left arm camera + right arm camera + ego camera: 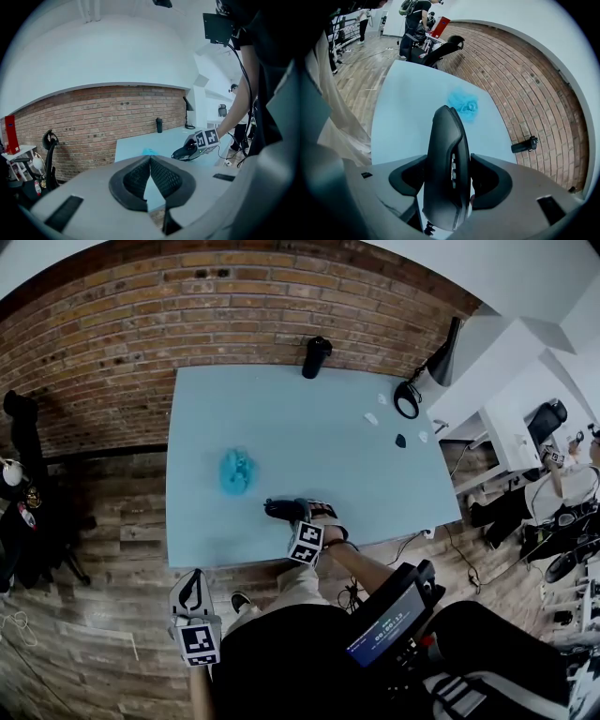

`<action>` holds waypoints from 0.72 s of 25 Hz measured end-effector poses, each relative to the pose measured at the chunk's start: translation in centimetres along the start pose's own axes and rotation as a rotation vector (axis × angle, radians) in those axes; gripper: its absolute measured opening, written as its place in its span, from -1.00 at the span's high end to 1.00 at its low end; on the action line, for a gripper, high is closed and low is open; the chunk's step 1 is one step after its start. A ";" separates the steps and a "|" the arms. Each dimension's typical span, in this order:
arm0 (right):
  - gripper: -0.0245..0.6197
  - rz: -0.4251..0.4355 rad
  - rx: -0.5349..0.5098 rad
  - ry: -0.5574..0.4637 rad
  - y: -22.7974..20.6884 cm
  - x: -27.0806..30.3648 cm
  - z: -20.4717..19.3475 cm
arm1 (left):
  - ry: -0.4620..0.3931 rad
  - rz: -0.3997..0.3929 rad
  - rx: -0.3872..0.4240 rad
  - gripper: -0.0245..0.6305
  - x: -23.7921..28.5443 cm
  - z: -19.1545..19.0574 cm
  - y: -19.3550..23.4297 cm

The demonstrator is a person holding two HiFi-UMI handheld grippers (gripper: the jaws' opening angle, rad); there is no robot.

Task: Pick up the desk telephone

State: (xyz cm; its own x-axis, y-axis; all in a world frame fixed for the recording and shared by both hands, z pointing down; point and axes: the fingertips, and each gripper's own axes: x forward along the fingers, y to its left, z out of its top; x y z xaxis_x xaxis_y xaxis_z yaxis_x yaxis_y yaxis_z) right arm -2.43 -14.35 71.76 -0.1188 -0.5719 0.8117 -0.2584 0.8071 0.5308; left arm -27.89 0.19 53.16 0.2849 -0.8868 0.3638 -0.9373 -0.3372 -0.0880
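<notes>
- Two hand-held grippers, what's each doing?
- Right hand-held gripper (pixel 449 169) is clamped on the black telephone handset (pixel 446 136), one pad on each long side, about mid-length. Left hand-held gripper (pixel 150 164) has its pads together at the tips with nothing between them. It hangs low, off the near left corner of the desk (pixel 281 418).
- Where's the handset?
- Near edge of the light blue desk, a little right of the middle. Can't tell whether it rests on the surface or is just clear of it. No phone base shows in any view.
- How will it handle?
- My guess is light, stiff moulded plastic. The shell is smooth and curved, so it's likely a bit slippery and could swivel between the pads if held off-centre. The mid-body hold it has now looks like the right spot, with both ends roughly balanced. A row of small buttons sits by the right-hand pad, so a moderate squeeze should do. Something small and coiled shows at its near end, maybe a cord. It's too small to be sure, but a cord could tug on a lift.
- Anything close by?
- Crumpled blue cloth (pixel 237 471) lies near, to the far left of the handset and not touching it. A black bottle (pixel 316 356) is well apart at the far edge.
</notes>
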 end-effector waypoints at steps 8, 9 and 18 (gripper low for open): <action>0.01 -0.014 0.069 -0.068 -1.1 -0.7 2.4 | 0.019 0.005 -0.024 0.87 0.6 -0.7 0.3; 0.01 -0.010 0.077 -0.075 -1.1 -0.9 2.5 | 0.025 0.002 -0.025 0.87 0.8 -0.7 0.2; 0.01 -0.001 0.159 -0.156 -2.9 -2.5 2.4 | 0.085 -0.041 0.018 0.87 3.3 0.8 -1.0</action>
State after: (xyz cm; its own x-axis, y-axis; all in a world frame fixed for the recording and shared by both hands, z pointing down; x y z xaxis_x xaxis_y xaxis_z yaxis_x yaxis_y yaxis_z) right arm -3.71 -15.58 67.57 -0.2621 -0.5984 0.7571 -0.4051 0.7803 0.4765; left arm -25.88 -2.66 53.73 0.3046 -0.8423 0.4446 -0.9210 -0.3794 -0.0878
